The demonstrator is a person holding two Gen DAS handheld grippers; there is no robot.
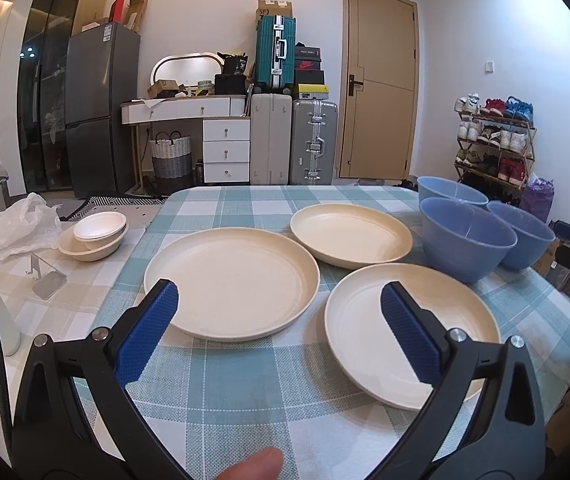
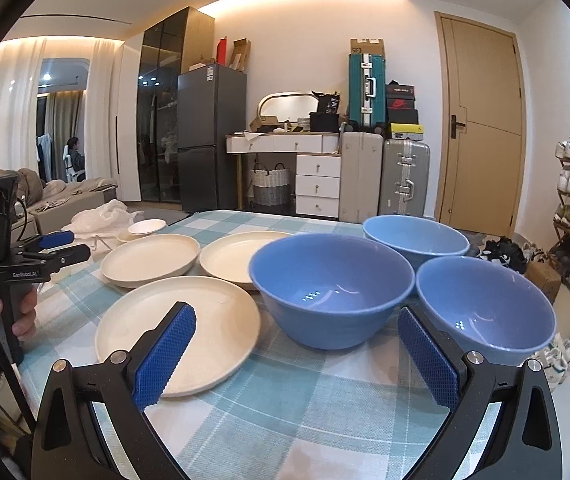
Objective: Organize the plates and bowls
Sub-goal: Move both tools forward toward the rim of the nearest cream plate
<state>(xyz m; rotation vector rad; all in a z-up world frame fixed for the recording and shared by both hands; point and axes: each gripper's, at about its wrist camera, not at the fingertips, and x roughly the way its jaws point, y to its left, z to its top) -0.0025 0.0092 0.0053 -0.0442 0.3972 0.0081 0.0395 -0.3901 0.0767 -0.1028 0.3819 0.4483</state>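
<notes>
Nothing has been gathered yet: three cream plates and three blue bowls lie spread singly over the checked cloth of the counter (image 1: 245,412), so the work looks to be at its very start, with both tools poised in front of the ware and neither touching any of it.

The left gripper (image 1: 279,320) hovers at the near edge with its jaws wide and empty. Straight ahead of it lies the left plate (image 1: 231,282), just to its right the near plate (image 1: 409,332), and beyond them the far plate (image 1: 351,236). The three sit close together, their rims near but apart.

The right gripper (image 2: 297,354) also hangs with its jaws wide, holding nothing. It faces the middle bowl (image 2: 331,290), with the right bowl (image 2: 485,308) beside it and the far bowl (image 2: 415,240) behind, all upright and clustered on the right half of the counter.

The likely next move is to stack like with like. For a plate, the left jaws must drop low and close over a thin rim, then lift it level and set it down onto a neighbour. For a bowl, the right jaws must straddle the wall at the lip, one inside and one outside, and lower it squarely into another bowl so that it nests without tipping.
</notes>
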